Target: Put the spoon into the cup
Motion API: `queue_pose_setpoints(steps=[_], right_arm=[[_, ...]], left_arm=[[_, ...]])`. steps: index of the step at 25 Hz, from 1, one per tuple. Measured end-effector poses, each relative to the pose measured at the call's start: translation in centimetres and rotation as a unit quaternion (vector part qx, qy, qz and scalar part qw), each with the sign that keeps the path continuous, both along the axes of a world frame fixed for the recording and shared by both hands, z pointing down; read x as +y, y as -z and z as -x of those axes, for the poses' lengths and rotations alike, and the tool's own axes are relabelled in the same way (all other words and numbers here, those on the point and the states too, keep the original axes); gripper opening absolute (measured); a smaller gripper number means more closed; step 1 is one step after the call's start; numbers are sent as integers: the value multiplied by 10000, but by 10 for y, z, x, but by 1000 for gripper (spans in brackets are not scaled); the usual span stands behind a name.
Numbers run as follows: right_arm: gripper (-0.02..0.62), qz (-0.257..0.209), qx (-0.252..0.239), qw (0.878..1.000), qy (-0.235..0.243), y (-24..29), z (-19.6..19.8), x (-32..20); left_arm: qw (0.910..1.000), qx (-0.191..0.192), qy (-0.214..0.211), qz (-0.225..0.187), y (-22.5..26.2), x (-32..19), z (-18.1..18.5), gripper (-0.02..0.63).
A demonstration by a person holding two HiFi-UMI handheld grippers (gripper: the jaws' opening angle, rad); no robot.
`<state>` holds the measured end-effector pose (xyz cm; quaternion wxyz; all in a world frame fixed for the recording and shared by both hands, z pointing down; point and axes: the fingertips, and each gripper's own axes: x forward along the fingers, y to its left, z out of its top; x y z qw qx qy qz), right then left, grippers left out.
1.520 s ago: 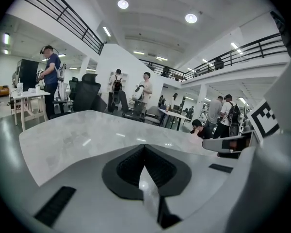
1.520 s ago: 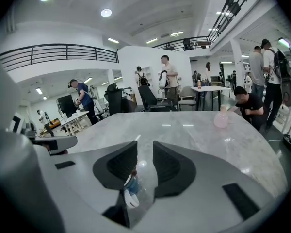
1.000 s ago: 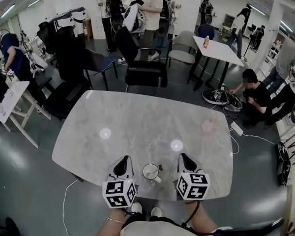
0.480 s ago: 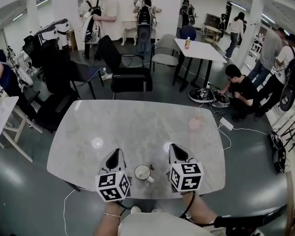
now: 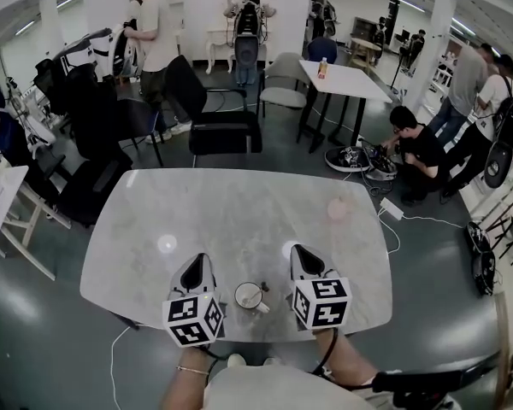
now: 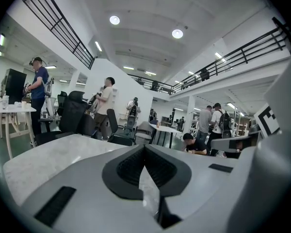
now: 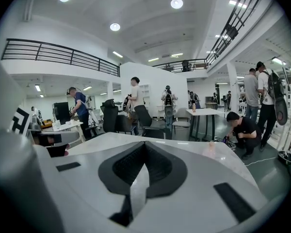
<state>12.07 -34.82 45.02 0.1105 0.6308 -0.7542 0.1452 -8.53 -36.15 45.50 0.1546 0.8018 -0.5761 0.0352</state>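
A small white cup (image 5: 250,295) stands near the front edge of the marble table (image 5: 239,212). A small dark piece, probably the spoon's handle (image 5: 266,288), shows at the cup's right rim; I cannot tell how far it sits inside. My left gripper (image 5: 198,260) hovers just left of the cup, my right gripper (image 5: 297,251) just right of it. Both point away over the table. In the left gripper view the left gripper (image 6: 145,147) has its jaws together with nothing between them. The right gripper (image 7: 145,145) looks the same in the right gripper view.
Black chairs (image 5: 222,131) stand along the table's far side, and a white table (image 5: 346,79) lies beyond. A person crouches by cables (image 5: 415,152) on the floor at right, and others stand at the back. A cable (image 5: 120,348) runs under the table's near left corner.
Both grippers have lifted a little on either side of the cup. The head view has shifted slightly, and people at the back have walked on.
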Motion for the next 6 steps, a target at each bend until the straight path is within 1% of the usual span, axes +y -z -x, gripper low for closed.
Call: queue_pose_setpoints(steps=[6], right_arm=[[31,20,-10,10000,-68,-6,0,3]], left_arm=[[10000,-21,-71,11,-5,1,-1,18]])
